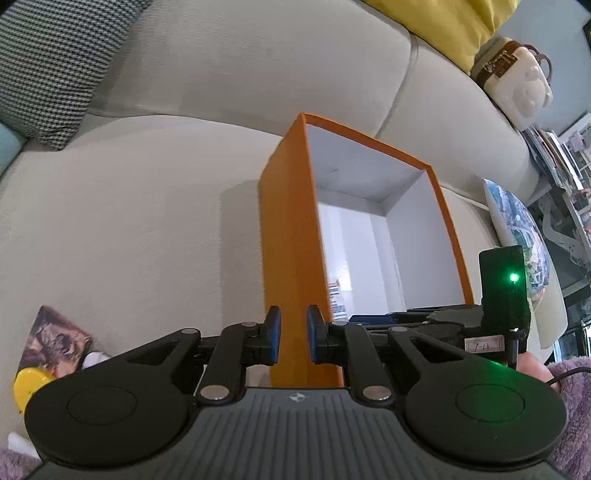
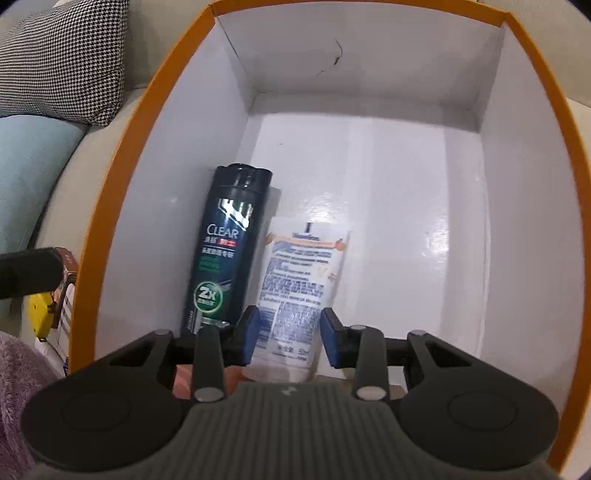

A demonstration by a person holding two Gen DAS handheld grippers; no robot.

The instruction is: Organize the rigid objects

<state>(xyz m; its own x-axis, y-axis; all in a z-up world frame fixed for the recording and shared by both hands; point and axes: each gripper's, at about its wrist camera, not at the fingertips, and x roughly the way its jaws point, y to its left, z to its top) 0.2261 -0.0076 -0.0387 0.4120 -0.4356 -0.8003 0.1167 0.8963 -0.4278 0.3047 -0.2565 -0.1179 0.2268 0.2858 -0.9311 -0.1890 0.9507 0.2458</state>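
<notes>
An orange box (image 1: 284,240) with a white inside stands on a beige sofa (image 1: 129,221). My left gripper (image 1: 294,334) is shut to a narrow gap in front of the box's outer wall; I cannot tell whether it touches it. On the box floor (image 2: 399,206) a dark Clear shampoo bottle (image 2: 229,243) lies beside a white tube (image 2: 299,280). My right gripper (image 2: 290,336) reaches down into the box and stands open, one blue pad on each side of the tube's near end. Its black body (image 1: 443,325) shows at the box's right in the left wrist view.
A houndstooth cushion (image 1: 48,74), a yellow cushion (image 1: 443,22) and a white bear-faced bag (image 1: 517,81) lie along the sofa back. A printed cushion (image 1: 517,229) is right of the box. A picture card (image 1: 55,336) and a yellow object (image 1: 29,384) lie to its left.
</notes>
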